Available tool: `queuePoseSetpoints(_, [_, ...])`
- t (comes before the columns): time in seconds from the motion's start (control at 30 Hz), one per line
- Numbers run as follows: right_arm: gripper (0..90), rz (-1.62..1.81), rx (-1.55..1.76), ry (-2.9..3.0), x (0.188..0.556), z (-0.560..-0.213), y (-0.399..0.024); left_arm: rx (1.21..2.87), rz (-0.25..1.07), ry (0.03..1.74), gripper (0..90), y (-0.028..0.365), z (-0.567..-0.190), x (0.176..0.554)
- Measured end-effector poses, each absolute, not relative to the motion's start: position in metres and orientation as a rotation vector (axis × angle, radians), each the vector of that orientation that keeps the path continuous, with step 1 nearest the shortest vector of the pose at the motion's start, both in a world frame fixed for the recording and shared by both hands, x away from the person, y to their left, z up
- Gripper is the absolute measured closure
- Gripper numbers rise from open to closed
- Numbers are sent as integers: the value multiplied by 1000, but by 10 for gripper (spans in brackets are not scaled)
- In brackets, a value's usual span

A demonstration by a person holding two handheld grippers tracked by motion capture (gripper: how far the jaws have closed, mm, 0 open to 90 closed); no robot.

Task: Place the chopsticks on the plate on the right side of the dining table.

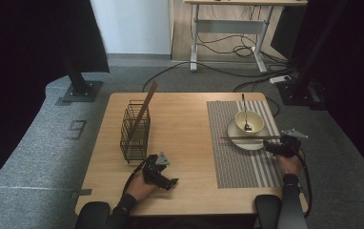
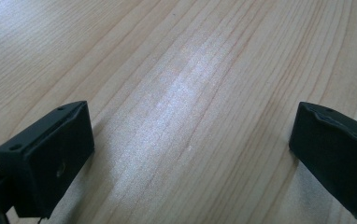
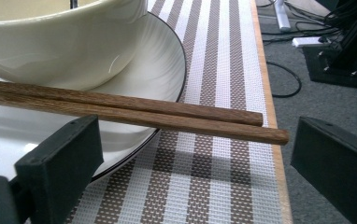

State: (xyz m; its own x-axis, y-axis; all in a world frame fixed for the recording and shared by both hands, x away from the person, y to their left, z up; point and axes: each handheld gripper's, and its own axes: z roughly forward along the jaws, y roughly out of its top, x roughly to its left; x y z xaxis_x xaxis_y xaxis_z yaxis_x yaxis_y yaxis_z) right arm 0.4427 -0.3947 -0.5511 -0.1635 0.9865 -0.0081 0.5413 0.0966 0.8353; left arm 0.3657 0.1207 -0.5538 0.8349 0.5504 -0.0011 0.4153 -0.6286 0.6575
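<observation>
Table: one light wooden table (image 1: 180, 129) was in use; a second desk (image 1: 227, 14) stood at the back of the room with cables on the floor beneath it.
Wire basket: one black wire basket (image 1: 135, 133) stood upright on the left half of the table.
Basket contents: brown chopsticks (image 1: 144, 109) leaned in it, tops tilted up and to the right past the rim; seen from above, their number could not be told.
Left gripper: one left gripper (image 1: 163, 179) lay low on the bare wood, just right of the basket's near corner, held by the person's left hand (image 1: 139, 186). In the left gripper view its jaws stood wide apart with nothing but table grain between them (image 2: 186, 140).
Placemat: one striped brown and white placemat (image 1: 239, 157) covered the right half of the table, reaching its right edge.
Plate: one white plate (image 1: 247, 142) with a dark rim sat on the far part of the placemat.
Bowl: one cream bowl (image 1: 249, 121) sat on the plate.
Bowl contents: one dark utensil (image 1: 244, 112) stood in it, handle pointing away.
Chopsticks on plate: two chopsticks (image 3: 120, 109) lay side by side across the plate's near rim, touching, ends projecting over the placemat.
Right gripper: one right gripper (image 3: 195, 158), held at the table's right edge, had its jaws wide apart on either side of the projecting ends, gripping nothing.
</observation>
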Motion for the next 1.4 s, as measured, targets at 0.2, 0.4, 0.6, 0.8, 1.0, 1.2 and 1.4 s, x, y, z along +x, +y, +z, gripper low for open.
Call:
queuePoseSetpoints(0.2, [39,960,1500,1785,442,-551,-394,2341,262,700,0,121,-554,366])
queuePoseSetpoints(0.4, [47,957,1488,1802,442,-551,-392,2341,262,700,0,121,-554,366])
queuePoseSetpoints(0.6, [48,951,1479,1816,442,-551,-389,2341,262,700,0,121,-554,366])
queuePoseSetpoints(0.8, [49,947,1473,1825,442,-551,-387,2338,262,702,0,121,-554,366])
queuePoseSetpoints(1.0, [47,941,1472,1825,442,-550,-386,2338,262,702,0,121,-554,366])
queuePoseSetpoints(1.2, [24,936,1450,1827,435,-541,-386,2338,261,702,0,121,-554,366])
queuePoseSetpoints(1.4, [0,949,1414,1875,422,-532,-380,2340,261,700,0,121,-554,366])
